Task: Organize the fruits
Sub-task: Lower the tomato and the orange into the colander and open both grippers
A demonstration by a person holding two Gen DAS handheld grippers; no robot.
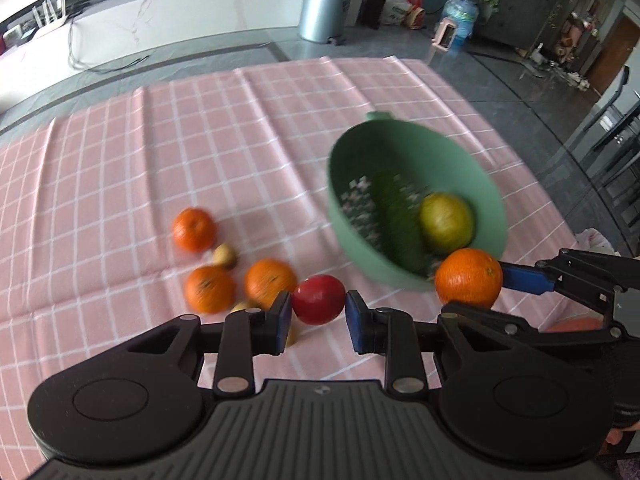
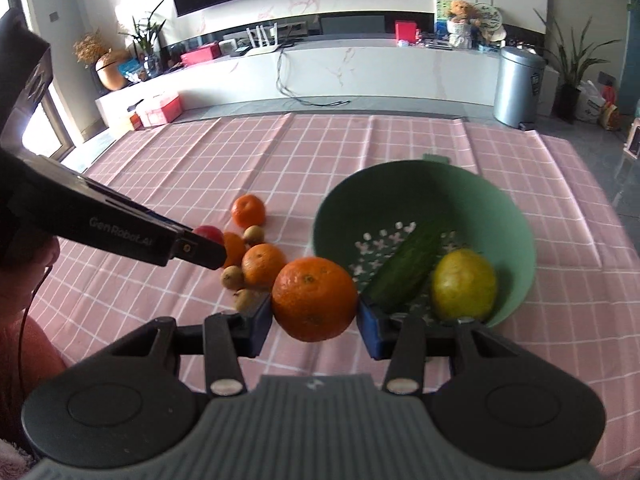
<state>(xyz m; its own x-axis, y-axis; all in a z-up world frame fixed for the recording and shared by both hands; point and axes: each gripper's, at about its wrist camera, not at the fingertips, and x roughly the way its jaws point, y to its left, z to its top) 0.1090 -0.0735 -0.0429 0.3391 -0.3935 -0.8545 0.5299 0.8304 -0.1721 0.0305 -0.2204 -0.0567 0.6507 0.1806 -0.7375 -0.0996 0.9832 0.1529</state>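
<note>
My left gripper (image 1: 319,305) is shut on a red fruit (image 1: 318,299), held above the pink cloth just left of the green colander (image 1: 404,152). My right gripper (image 2: 315,310) is shut on a large orange (image 2: 314,298), held in front of the colander's (image 2: 516,220) near rim; this orange (image 1: 469,278) also shows in the left wrist view. The colander holds a yellow-green fruit (image 2: 463,285) and a dark green cucumber (image 2: 408,269). Three oranges (image 1: 194,229) (image 1: 209,289) (image 1: 270,282) and several small brown fruits (image 2: 232,277) lie on the cloth left of the colander.
The pink checked tablecloth (image 2: 360,148) covers the table. The left gripper's body (image 2: 120,232) reaches in from the left in the right wrist view. A silver bin (image 2: 518,86) and a white counter stand beyond the table's far edge.
</note>
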